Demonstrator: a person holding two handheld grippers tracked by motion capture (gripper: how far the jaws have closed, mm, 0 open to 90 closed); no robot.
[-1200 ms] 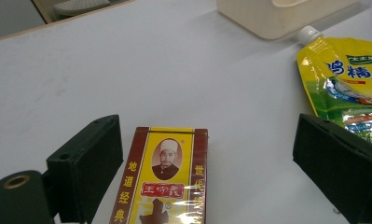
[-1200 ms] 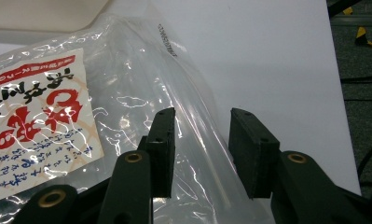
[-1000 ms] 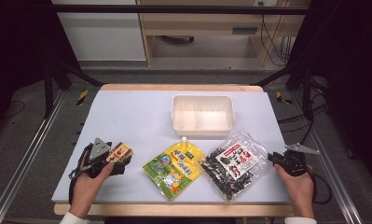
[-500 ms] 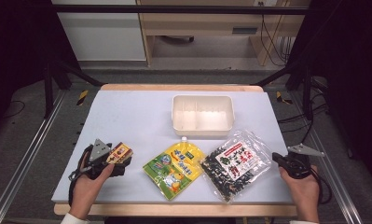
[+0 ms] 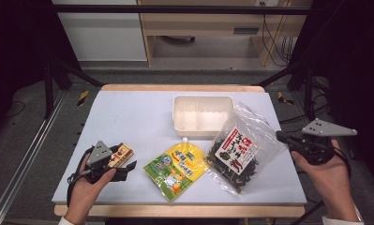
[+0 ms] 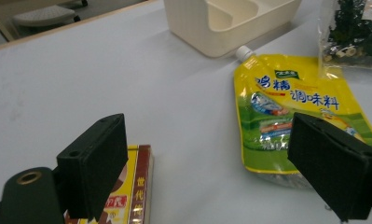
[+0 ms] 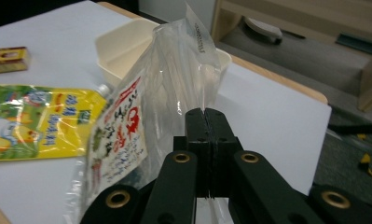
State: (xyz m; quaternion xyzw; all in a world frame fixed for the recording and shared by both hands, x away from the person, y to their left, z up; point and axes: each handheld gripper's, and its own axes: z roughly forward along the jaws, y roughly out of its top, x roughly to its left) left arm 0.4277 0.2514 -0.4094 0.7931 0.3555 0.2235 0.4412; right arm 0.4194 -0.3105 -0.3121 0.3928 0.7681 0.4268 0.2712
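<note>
- Pinching the clear film edge of the seaweed bag (image 5: 241, 152), the right gripper (image 5: 284, 137) is holding its jaws pressed together on the plastic, as the right gripper view confirms (image 7: 205, 116).
- The bag is standing tilted at the right of the table (image 5: 128, 112), its lower end resting on the surface, its upper part leaning beside the white tray (image 5: 202, 117).
- The bag is judged light, limp and slippery; its dark contents are probably sagging low, so a grip on the sealed rim is likely the safest.
- The right hand (image 5: 327, 176) is reaching in from the table's right edge, the gripper pointing inward.
- The left gripper (image 6: 211, 158) is resting with jaws spread, between the small box (image 5: 119, 155) and the yellow pouch (image 5: 177, 168).
</note>
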